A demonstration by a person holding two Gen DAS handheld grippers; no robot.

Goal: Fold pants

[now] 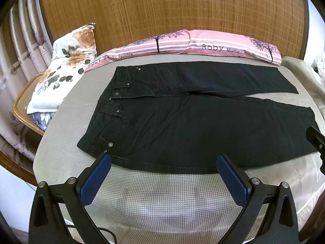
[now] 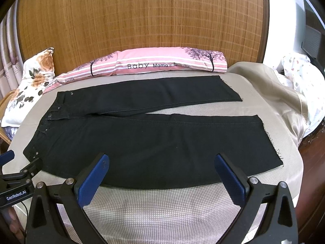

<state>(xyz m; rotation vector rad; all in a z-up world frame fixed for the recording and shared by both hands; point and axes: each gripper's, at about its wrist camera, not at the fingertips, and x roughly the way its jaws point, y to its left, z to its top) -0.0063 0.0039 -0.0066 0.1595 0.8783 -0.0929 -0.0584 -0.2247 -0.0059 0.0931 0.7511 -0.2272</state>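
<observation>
- The black pants [image 1: 182,122] lie flat on the bed [image 1: 162,203], long axis left to right, waistband toward my left.
- My left gripper [image 1: 163,162] and right gripper [image 2: 161,160] both hover at the near edge, jaws spread, pinching nothing.

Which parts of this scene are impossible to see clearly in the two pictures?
- Right wrist view: left gripper cut off by the left edge.
- Left wrist view: right gripper cut off by the right edge.
- Both views: underside of the black denim pants hidden against the bed.
</observation>
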